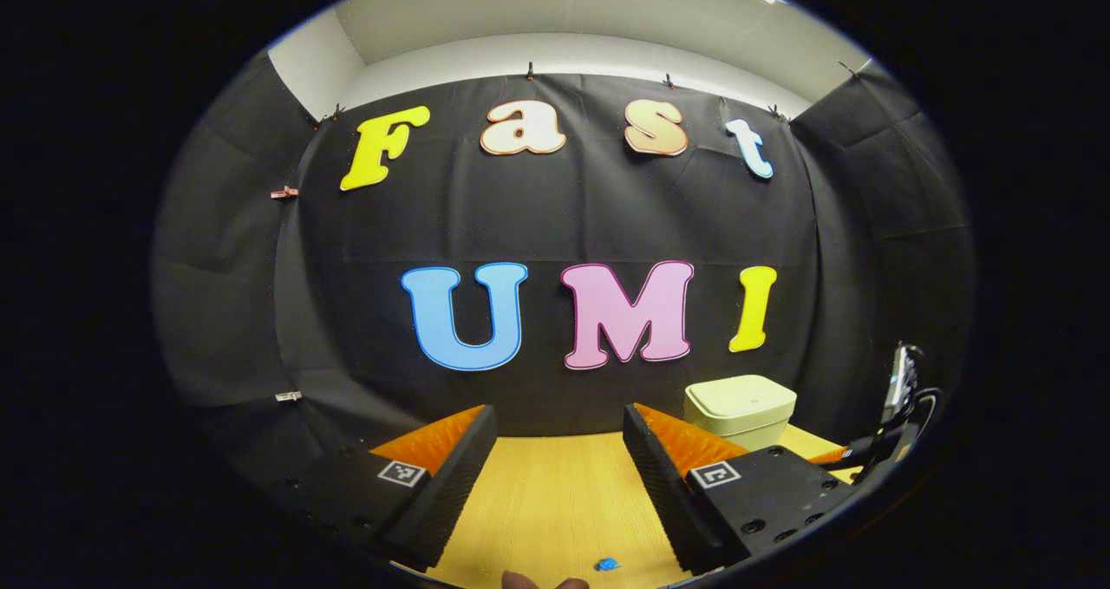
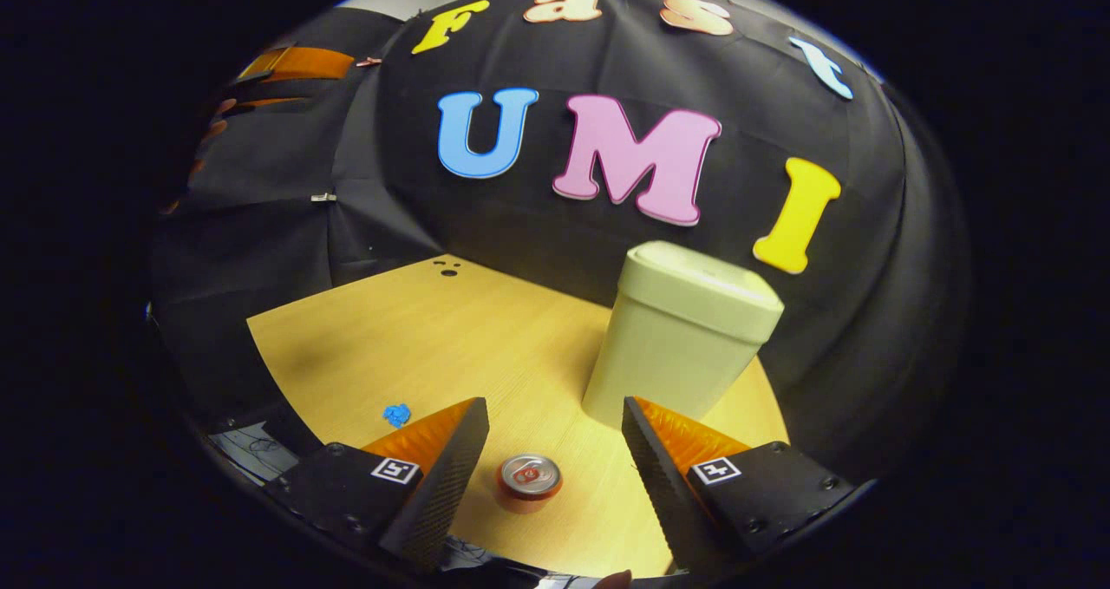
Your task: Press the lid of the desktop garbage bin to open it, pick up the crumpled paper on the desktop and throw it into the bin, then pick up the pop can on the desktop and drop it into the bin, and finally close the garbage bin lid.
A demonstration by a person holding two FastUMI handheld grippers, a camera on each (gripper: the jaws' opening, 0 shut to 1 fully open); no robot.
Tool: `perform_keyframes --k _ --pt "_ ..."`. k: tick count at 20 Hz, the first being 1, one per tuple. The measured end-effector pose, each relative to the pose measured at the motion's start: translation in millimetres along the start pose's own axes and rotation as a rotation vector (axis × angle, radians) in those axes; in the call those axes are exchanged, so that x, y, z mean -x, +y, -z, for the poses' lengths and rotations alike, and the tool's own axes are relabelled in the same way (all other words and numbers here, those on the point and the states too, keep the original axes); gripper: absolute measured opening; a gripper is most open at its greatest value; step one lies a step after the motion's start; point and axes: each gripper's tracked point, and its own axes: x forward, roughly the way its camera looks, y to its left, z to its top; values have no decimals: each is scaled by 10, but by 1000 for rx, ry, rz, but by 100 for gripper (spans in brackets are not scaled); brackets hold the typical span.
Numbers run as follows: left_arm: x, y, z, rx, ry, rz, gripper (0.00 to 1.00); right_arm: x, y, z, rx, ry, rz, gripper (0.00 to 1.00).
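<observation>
Yellow wood bench (image 1: 555, 502) fills the left gripper view: left hand-held gripper (image 1: 559, 476) spread wide, empty, blue crumpled paper (image 1: 606, 564) below it, lidded bin (image 1: 740, 409) far right. Right gripper view now: right hand-held gripper (image 2: 555, 467) released, hovering above the upright pop can (image 2: 530, 478), bin (image 2: 681, 337) just beyond, lid down, paper (image 2: 397, 415) left.

The wooden table (image 2: 416, 329) carries the bin (image 2: 676, 337), pop can (image 2: 529, 478) and blue crumpled paper (image 2: 397, 415).
</observation>
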Motion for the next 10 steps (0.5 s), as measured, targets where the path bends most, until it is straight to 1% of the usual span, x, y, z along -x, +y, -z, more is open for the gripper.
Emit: perform_keyframes --k 5,7,10 --pt "4 47 78 8 21 -21 95 -259 53 662 -10 153 -34 98" --pt "12 83 103 16 30 -36 95 -314 73 849 -24 200 -45 98" --pt "23 146 116 12 39 -57 95 -381 104 1000 -26 239 -55 98"
